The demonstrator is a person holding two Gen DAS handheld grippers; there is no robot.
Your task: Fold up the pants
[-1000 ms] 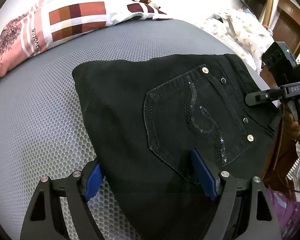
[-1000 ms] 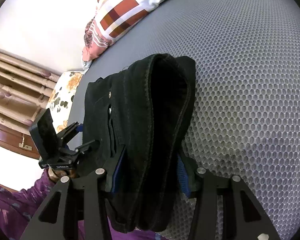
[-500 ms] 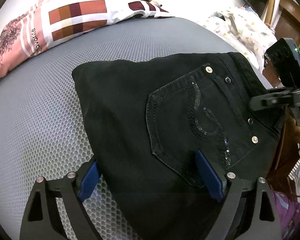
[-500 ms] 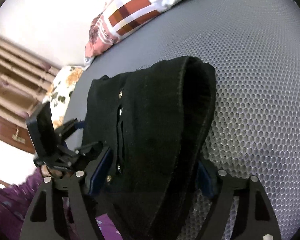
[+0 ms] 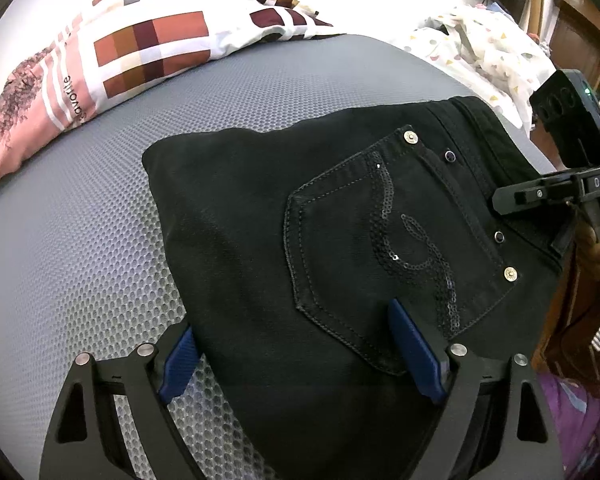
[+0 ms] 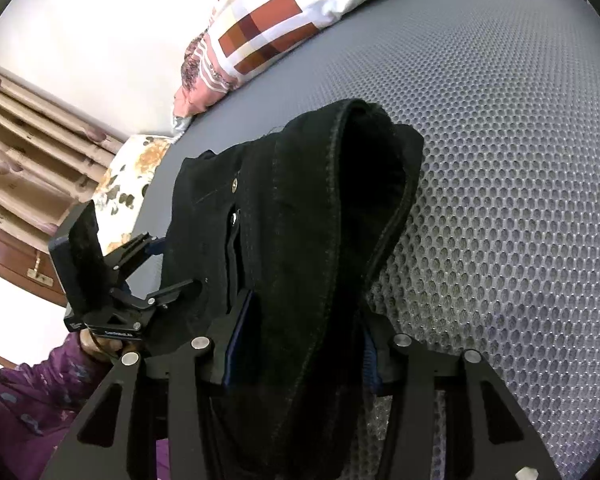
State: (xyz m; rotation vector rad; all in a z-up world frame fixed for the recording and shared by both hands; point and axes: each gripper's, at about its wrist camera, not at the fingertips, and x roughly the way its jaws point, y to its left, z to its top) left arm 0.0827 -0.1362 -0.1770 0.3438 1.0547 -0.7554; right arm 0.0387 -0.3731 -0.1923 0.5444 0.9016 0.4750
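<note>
Black denim pants [image 5: 300, 248] are lying folded into a compact, roughly rectangular bundle on a grey mesh surface. A back pocket [image 5: 396, 256] is facing up, outlined in pale stitching and decorated with a curling swirl of black sequins; small metal rivets are sitting at its upper corners. The waistband is running along the bundle's right edge in the left wrist view. In the right wrist view, the pants [image 6: 300, 216] are showing their stacked layers edge-on, with one thick fold arching up and gaping open like a hood, its seam stitching catching the light.
</note>
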